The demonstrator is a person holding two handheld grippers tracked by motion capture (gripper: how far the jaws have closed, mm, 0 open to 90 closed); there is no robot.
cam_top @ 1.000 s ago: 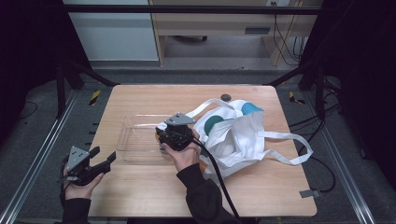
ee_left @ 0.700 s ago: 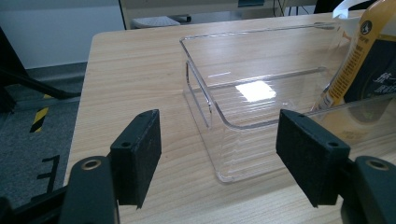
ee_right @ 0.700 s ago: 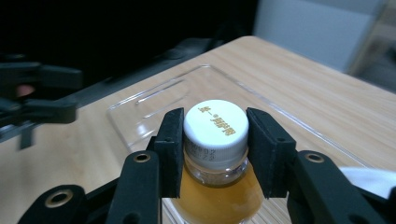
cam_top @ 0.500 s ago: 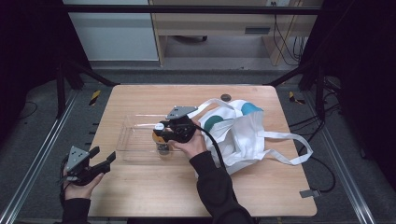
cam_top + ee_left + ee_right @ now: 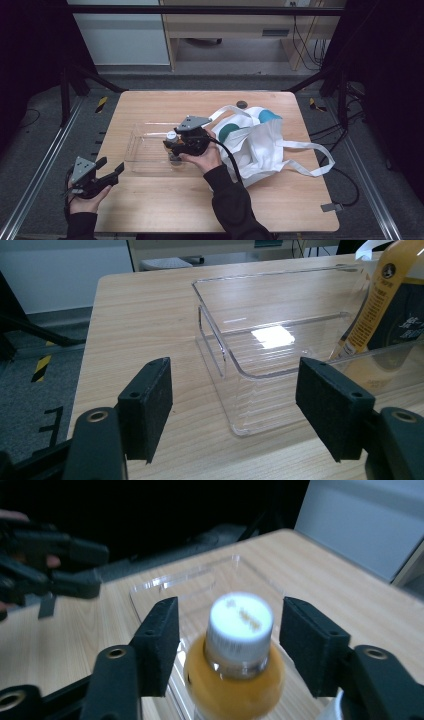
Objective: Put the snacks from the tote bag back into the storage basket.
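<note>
A clear plastic bin (image 5: 145, 150) lies on the wooden table left of centre. An orange juice bottle (image 5: 235, 675) with a white cap stands upright inside the bin's right end. My right gripper (image 5: 172, 146) hangs over it, jaws spread to either side of the cap with a gap on both sides. In the left gripper view the bottle's yellow label (image 5: 385, 300) shows through the bin wall (image 5: 220, 345). My left gripper (image 5: 112, 170) rests open at the table's front left edge, short of the bin, with nothing between its pads (image 5: 152, 405).
A white cloth bag (image 5: 260, 145) with teal items inside lies right of the bin, its handles trailing toward the right edge. A small dark round object (image 5: 242, 104) sits near the far edge. The left gripper (image 5: 75, 575) also appears beyond the bin.
My right gripper carried the bottle leftward from the bag into the bin's right end, and its jaws now stand apart from it. The left gripper has not moved.
</note>
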